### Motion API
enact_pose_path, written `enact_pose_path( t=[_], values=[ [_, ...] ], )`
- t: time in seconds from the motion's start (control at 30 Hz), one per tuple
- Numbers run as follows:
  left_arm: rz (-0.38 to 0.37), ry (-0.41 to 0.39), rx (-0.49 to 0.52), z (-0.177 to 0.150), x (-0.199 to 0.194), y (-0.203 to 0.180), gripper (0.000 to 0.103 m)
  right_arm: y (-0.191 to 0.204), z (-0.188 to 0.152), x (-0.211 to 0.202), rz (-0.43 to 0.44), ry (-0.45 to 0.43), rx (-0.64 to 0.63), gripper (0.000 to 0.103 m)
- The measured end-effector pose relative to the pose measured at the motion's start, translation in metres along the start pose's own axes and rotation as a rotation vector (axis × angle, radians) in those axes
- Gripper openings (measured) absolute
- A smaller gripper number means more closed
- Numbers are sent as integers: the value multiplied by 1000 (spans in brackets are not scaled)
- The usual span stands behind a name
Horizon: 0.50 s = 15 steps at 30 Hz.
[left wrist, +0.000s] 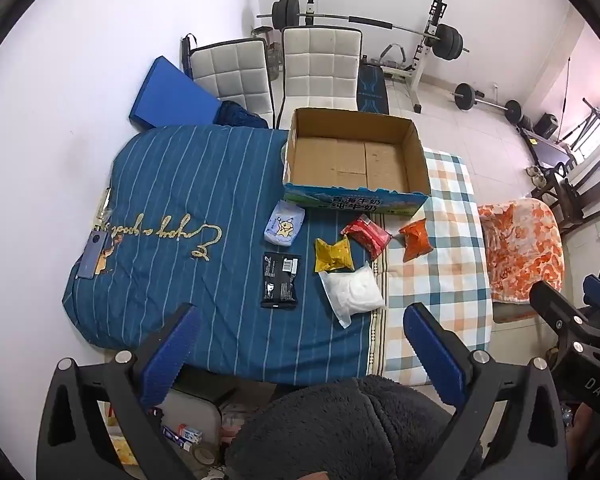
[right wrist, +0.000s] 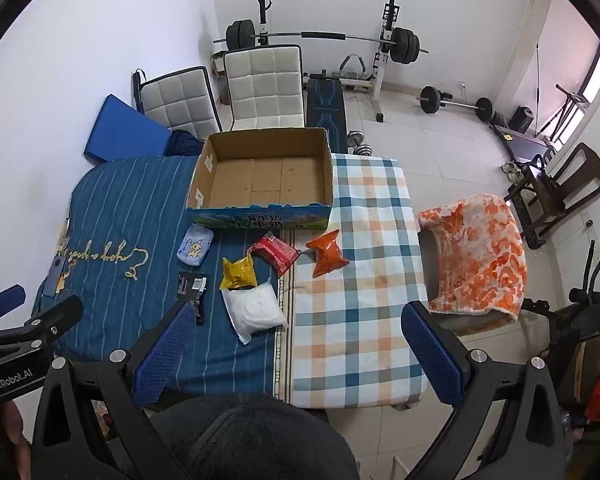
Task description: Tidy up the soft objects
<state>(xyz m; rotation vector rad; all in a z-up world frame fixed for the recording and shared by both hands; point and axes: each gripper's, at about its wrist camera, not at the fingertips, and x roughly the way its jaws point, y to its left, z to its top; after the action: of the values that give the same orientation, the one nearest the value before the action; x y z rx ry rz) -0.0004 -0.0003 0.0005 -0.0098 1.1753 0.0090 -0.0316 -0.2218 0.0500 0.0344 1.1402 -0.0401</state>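
Soft packets lie loose in a cluster just in front of the cardboard box [left wrist: 356,158], none of them inside it. Nearest the box's left corner is a pale blue pouch [left wrist: 284,225] with a cartoon figure on it. Beside it to the right sit a red packet [left wrist: 367,237] and an orange packet [left wrist: 417,239], the orange one resting on the checked cloth [left wrist: 448,248] while the rest lie on the blue striped cover [left wrist: 172,208]. A yellow packet [left wrist: 333,255] sits just below the red one, touching the top of a white bag [left wrist: 352,292]. A flat black packet [left wrist: 281,280] lies to the left of the white bag, apart from it.

The box is open-topped and bare inside, standing across the seam where the two cloths meet on the worktop.

The left claw [left wrist: 300,350] hovers above the near edge, its blue pads spread wide with nothing between them. The right claw [right wrist: 296,354] hangs alongside, likewise released and empty; from its view the white bag [right wrist: 256,308] lies just past its left pad.

Behind the box stand two white padded chairs [left wrist: 320,68], and a barbell rack [left wrist: 432,40] is against the far wall. An orange patterned blanket [left wrist: 520,248] is draped over a seat to the right.
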Motion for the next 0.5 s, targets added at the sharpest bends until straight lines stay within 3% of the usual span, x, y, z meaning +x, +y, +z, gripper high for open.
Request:
enact_pose_path(
  t=[0.03,0.5],
  values=[
    [-5,27,-4,1,1,0,103,-1,0,0,21,5,8,103],
    [-2,11,-7,3,5,4,103,0,3,4,4,10,2,103]
  ],
)
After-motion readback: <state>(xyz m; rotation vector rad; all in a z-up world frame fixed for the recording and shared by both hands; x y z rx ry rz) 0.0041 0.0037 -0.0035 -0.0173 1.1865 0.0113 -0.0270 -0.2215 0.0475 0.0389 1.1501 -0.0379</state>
